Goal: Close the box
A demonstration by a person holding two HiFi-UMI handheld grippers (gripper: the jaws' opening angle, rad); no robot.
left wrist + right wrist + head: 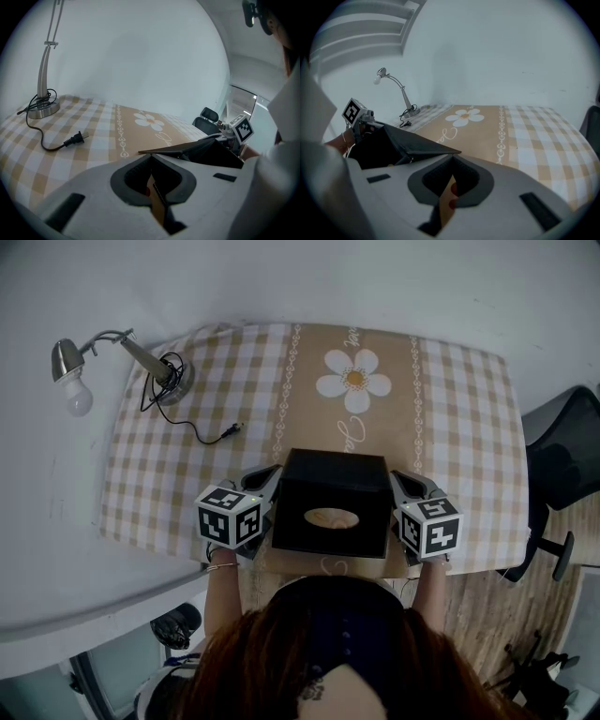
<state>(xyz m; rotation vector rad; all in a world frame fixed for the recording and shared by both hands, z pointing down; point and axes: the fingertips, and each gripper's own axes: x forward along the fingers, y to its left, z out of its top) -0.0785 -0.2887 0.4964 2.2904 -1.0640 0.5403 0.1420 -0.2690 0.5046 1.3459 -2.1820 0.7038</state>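
Note:
A black box (330,486) stands at the table's near edge, with a pale oval showing in its top. My left gripper (271,477) is against its left side and my right gripper (400,482) against its right side. In the left gripper view the left gripper (151,160) has its jaws together on a thin tan flap edge (158,206), with a black flap (197,149) lying just beyond. The right gripper (452,161) likewise pinches a tan flap edge with red dots (449,194), next to a black flap (415,143).
A desk lamp (73,364) stands at the table's far left, its cord and plug (234,427) trailing over the checked tablecloth (450,418). A daisy print (354,381) lies beyond the box. A black office chair (562,470) stands off the table's right edge.

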